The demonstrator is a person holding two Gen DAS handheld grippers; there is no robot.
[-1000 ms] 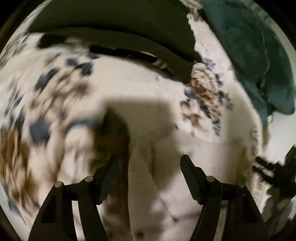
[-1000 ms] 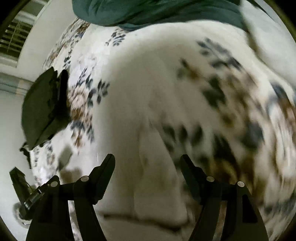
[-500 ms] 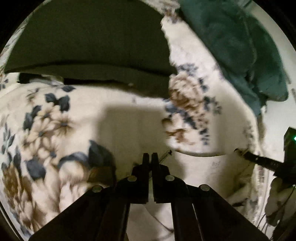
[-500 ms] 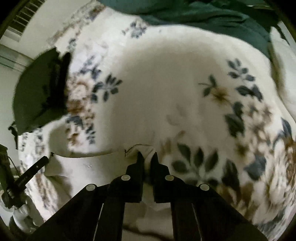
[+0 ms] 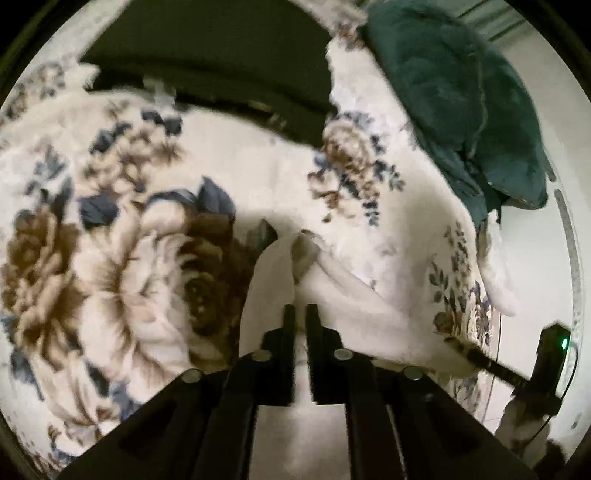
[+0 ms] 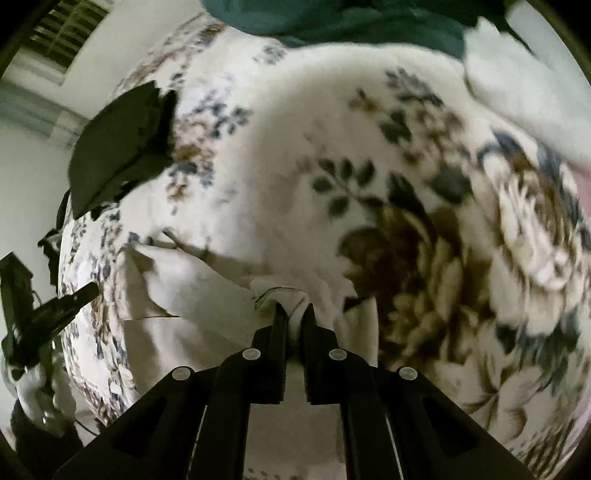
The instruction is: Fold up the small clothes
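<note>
The left hand-held gripper (image 5: 300,314) has its jaws drawn nearly together on a fold of a small white garment (image 5: 271,280), and the cloth rises in a soft peak just ahead of the fingertips. The right hand-held gripper (image 6: 294,317) is likewise clamped on the white garment (image 6: 207,291), pinching a stitched hem that bunches up between its tips. The garment lies on a bed covered by a floral blanket (image 5: 110,258) printed with large brown blooms and dark blue leaves (the print is smeared by motion in places). In the right wrist view the garment spreads leftward from the grip across the floral blanket (image 6: 461,258) toward the bed's left edge, creased and partly doubled over. The other gripper shows as a dark shape at that left edge, its tips at the far end of the cloth. In the left wrist view the cloth runs down and rightward toward the bed's right edge, where the other gripper's black body with a green light sits. A dark folded cloth (image 5: 221,62) lies at the far side of the bed, and it shows again as a dark folded cloth (image 6: 118,147) near the upper left in the right view. A heap of teal fabric (image 5: 469,110) rests at the far right corner, seen also along the top as teal fabric (image 6: 332,18).
</note>
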